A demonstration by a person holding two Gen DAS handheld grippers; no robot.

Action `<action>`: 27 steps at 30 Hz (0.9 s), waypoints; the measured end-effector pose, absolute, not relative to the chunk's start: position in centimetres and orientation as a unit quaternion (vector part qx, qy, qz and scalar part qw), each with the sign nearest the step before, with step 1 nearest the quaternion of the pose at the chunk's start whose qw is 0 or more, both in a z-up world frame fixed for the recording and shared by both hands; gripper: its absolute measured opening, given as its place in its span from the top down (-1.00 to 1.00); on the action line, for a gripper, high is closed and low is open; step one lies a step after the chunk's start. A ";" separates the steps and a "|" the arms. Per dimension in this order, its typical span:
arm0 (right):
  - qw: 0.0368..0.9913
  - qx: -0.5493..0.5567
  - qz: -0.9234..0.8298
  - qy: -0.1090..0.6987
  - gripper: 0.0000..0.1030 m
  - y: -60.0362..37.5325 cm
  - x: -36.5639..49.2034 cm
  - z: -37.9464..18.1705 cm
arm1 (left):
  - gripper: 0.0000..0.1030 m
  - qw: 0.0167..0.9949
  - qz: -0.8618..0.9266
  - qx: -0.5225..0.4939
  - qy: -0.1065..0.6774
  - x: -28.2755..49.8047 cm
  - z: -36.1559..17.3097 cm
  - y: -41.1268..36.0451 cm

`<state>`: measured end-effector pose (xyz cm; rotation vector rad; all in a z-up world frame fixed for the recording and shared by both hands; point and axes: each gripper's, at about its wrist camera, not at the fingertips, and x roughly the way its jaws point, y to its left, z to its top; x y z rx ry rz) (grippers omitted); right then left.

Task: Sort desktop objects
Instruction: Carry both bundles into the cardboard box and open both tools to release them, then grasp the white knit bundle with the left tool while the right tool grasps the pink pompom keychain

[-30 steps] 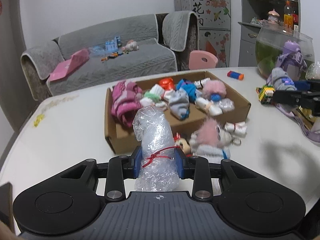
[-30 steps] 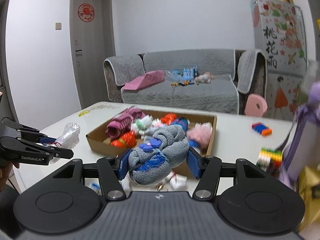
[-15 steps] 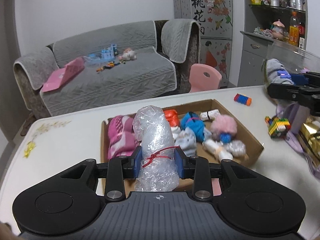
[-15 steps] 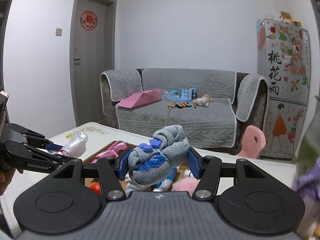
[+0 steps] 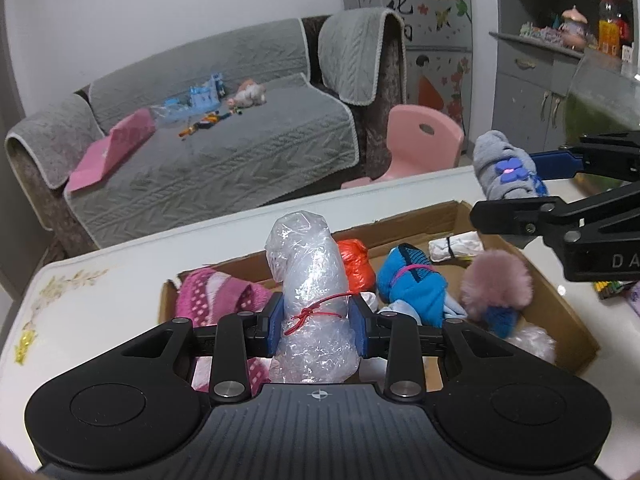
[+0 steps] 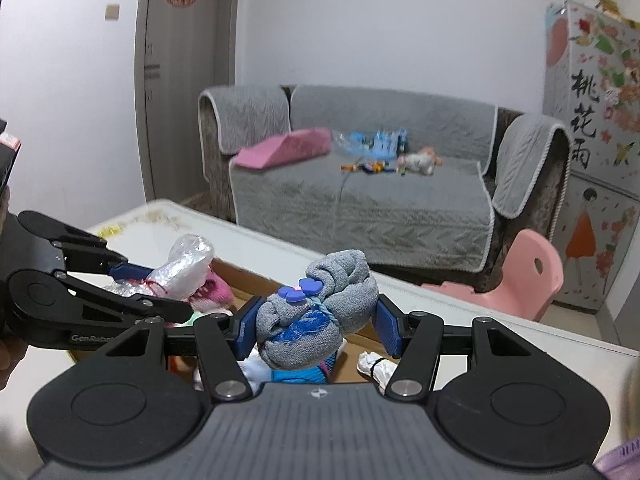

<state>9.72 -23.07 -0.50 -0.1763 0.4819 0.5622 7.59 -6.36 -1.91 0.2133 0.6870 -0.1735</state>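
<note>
My left gripper (image 5: pixel 316 326) is shut on a clear plastic bundle (image 5: pixel 308 280) tied with red string, held above the near left part of the cardboard box (image 5: pixel 576 320). My right gripper (image 6: pixel 316 326) is shut on a rolled grey sock (image 6: pixel 320 312) with a purple flower and a blue patch, over the box's far right side. In the left wrist view that grey sock (image 5: pixel 504 172) hangs at the right between black fingers. The right wrist view has the plastic bundle (image 6: pixel 184 264) at the left. The box holds a pink knit roll (image 5: pixel 216 296), a blue sock roll (image 5: pixel 412 280) and a pink pompom (image 5: pixel 496 284).
The box sits on a white table (image 5: pixel 88 304) whose far edge faces a grey sofa (image 5: pixel 224 148) with toys. A pink child's chair (image 5: pixel 420 136) stands past the table. A glass fish bowl (image 5: pixel 600 96) and a shelf unit are at the right. A person's hand (image 6: pixel 8 356) shows at the left edge.
Both grippers have travelled forward over the box while keeping their loads. The plush toys on the table in front of the box have dropped out of sight. The right gripper now hangs closer to the left one.
</note>
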 end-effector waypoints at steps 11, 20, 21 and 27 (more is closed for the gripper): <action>0.912 -0.117 0.270 0.285 -0.06 -22.1 11.4 -3.1 | 0.21 0.920 -0.077 0.112 0.367 10.9 -5.4 -6.4; 0.903 -0.139 0.260 0.311 -0.09 -21.3 12.8 -4.1 | 0.07 0.923 -0.081 0.108 0.361 11.4 -6.1 -6.6; 0.904 -0.139 0.260 0.311 -0.08 -21.3 12.9 -4.1 | 0.06 0.923 -0.080 0.112 0.360 11.4 -6.1 -6.7; 0.911 -0.133 0.254 0.295 -0.25 -21.6 12.4 -3.5 | -0.50 0.928 -0.075 0.115 0.348 11.0 -6.0 -7.0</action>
